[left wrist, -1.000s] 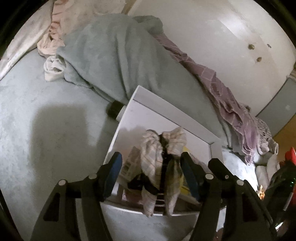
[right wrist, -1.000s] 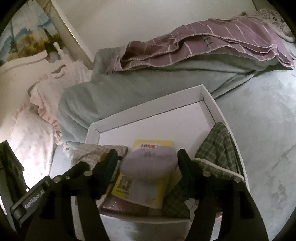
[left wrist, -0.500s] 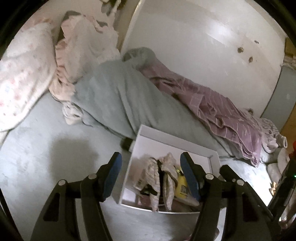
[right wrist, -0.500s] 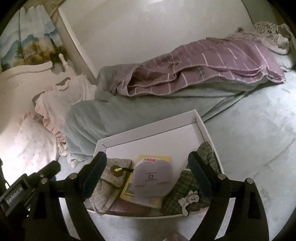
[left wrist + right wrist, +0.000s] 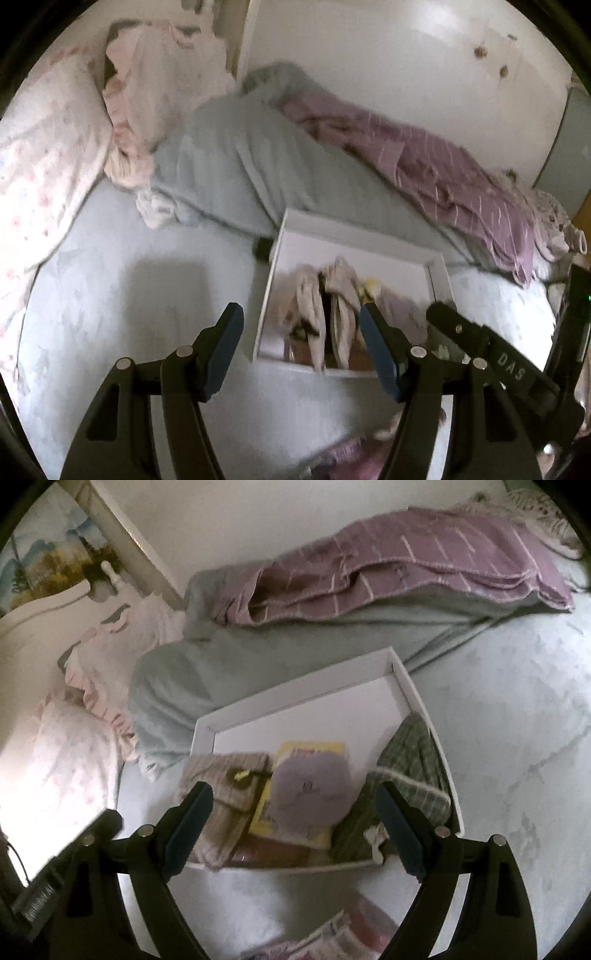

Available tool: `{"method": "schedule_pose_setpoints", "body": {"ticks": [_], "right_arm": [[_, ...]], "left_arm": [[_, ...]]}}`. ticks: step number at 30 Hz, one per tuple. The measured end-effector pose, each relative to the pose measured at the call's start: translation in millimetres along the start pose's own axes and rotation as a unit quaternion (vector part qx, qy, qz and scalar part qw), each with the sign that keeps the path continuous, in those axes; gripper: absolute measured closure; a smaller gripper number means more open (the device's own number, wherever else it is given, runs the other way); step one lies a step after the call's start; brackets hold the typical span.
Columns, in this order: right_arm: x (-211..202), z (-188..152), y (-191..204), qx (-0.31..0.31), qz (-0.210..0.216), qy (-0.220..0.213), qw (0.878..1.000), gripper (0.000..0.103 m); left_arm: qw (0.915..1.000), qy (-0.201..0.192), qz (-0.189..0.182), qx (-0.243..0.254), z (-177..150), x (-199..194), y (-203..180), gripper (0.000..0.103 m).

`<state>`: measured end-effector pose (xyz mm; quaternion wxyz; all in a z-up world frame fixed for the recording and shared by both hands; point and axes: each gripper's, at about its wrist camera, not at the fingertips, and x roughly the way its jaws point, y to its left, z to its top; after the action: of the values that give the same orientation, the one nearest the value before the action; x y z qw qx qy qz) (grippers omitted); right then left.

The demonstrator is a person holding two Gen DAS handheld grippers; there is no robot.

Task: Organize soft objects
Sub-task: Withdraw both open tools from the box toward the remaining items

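Note:
A white tray (image 5: 306,698) lies on the pale blue bed; it also shows in the left wrist view (image 5: 354,240). In it lie a beige checked cloth (image 5: 225,779), a yellow packet (image 5: 314,747) with a lilac cap (image 5: 310,794) on top, and a green plaid cloth (image 5: 410,764). The beige cloth (image 5: 334,299) looks bunched in the left wrist view. My left gripper (image 5: 301,345) is open and empty above the tray's near left edge. My right gripper (image 5: 293,821) is open and empty above the tray's near edge.
A grey-green blanket (image 5: 229,664) and a purple striped blanket (image 5: 406,568) lie behind the tray against the white wall. Pink pillows (image 5: 48,155) sit at the left. A small dark object (image 5: 263,248) lies by the tray's far left corner. Pinkish fabric (image 5: 354,930) lies below the grippers.
Both grippers have pulled back and up from the tray. The right gripper opened and left the lilac cap lying on the yellow packet.

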<state>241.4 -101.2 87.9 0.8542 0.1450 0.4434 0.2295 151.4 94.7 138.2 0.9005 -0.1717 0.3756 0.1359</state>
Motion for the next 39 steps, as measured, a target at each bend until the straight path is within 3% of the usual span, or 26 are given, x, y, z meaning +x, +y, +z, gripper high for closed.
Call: {"method": "schedule_pose_setpoints", "body": {"ticks": [3,6,13,18,24,32,35,39], "right_arm": [[2.7,-4.3,3.6,-0.014,-0.020,0.046,0.999,0.013],[6.7,-8.5,7.9,-0.029,-0.009,0.090,0.995,0.013],[6.0,-17.0,15.3,-0.059,-0.005,0.139,0.989,0.023],[-2.4,-24.0,18.1,-0.078,-0.016,0.144,0.986,0.024],[-15.4,-33.4,20.4,-0.102,-0.036,0.146,0.983,0.024],[-32.0,-52.3,31.2,-0.137,-0.065,0.151,0.977,0.024],[-36.8,-67.5,36.5,-0.163,-0.093,0.160,0.969,0.024],[-46.5,-89.8,38.4,-0.186,-0.101,0.177,0.961,0.024]], "left_arm": [[0.9993,0.031,0.011,0.018,-11.0,1.9,-2.8,0.037],[0.9967,0.062,0.028,0.044,-24.1,6.6,-3.9,0.037],[0.9936,0.104,0.017,0.042,-32.8,15.7,5.6,0.038],[0.9917,0.120,-0.010,0.044,-32.7,8.1,8.4,0.038],[0.9867,0.134,-0.029,0.087,-37.6,-7.8,0.0,0.038],[0.9767,0.159,-0.007,0.144,-49.7,-9.9,-4.3,0.038],[0.9742,0.167,0.008,0.151,-53.4,-9.5,-2.4,0.038],[0.9701,0.179,-0.007,0.163,-58.0,-13.2,-3.3,0.038]]}}
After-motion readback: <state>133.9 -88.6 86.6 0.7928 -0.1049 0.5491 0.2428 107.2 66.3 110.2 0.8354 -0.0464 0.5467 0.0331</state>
